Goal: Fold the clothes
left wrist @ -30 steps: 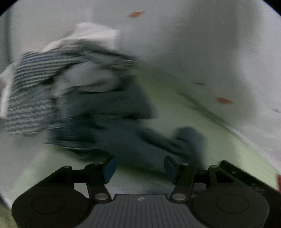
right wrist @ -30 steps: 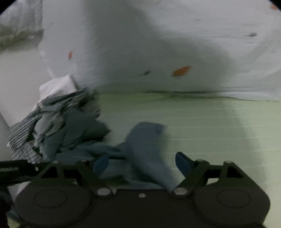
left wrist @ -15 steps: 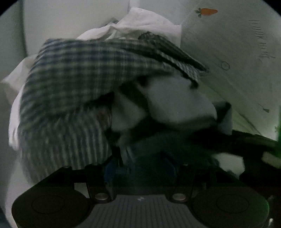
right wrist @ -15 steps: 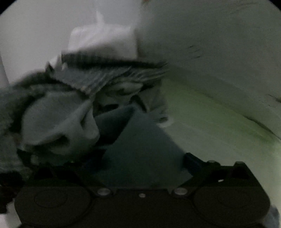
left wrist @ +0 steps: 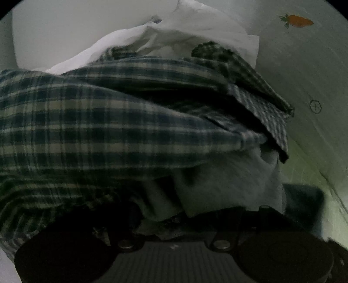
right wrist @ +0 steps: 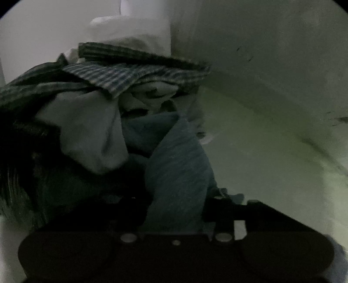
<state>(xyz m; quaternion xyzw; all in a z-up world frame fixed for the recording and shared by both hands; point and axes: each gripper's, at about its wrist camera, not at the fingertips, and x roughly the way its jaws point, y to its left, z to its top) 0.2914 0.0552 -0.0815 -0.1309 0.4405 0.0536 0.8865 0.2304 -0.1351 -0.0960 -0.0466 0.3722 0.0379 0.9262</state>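
Observation:
A heap of clothes fills both views. On top lies a dark plaid shirt [left wrist: 97,135] [right wrist: 121,76], with a pale grey garment [left wrist: 228,185] [right wrist: 87,130] under it. A blue garment [right wrist: 178,165] [left wrist: 302,200] trails out at the bottom. My left gripper [left wrist: 180,217] is pushed into the dark underside of the heap. Its jaws stand apart, with pale cloth lying between them and the tips hidden. The jaws of my right gripper [right wrist: 177,215] are closing on a fold of the blue garment, which fills the gap between them.
The heap rests on a pale green striped mat [right wrist: 261,152] [left wrist: 304,169]. A white crumpled cloth [left wrist: 174,37] [right wrist: 130,28] lies behind the heap. A pale sheet with a carrot print [left wrist: 296,20] rises along the right side.
Both grippers have closed in on the heap, which now fills the views. The left one has slid in under the plaid shirt. The right jaws have narrowed around the blue fold.

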